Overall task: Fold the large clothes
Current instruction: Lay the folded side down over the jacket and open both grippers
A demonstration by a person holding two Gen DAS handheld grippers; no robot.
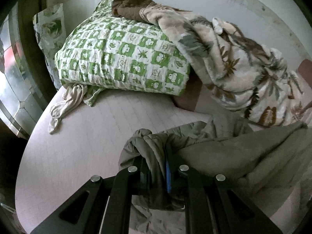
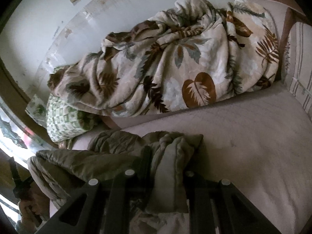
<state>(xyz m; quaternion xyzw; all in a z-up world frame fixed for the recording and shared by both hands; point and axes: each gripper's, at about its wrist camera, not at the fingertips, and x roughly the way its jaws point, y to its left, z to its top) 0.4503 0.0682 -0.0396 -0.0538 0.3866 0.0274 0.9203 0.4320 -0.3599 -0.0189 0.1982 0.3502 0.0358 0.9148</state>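
Item: olive-green padded jacket, bunched, near edge of the bed, stretched between the two grippers.

Left gripper: fingers clenched on a gathered fold of the jacket; cloth wraps over and hangs below the tips. In the right wrist view the same gripper shows at far left, held by a hand, with the jacket's end beside it.

Right gripper: fingers clenched on a thick doubled edge of the jacket; the rest trails left over the bed.

Bed surface: pale pink, quilted.

Other items, far side by the wall: green-and-white checked quilt, folded, far left; brown cloth on top of it; leaf-print fleece blanket, heaped, overlapping the quilt's right end; beige garment, crumpled, just beside the quilt's near left corner; striped pillow, far right.
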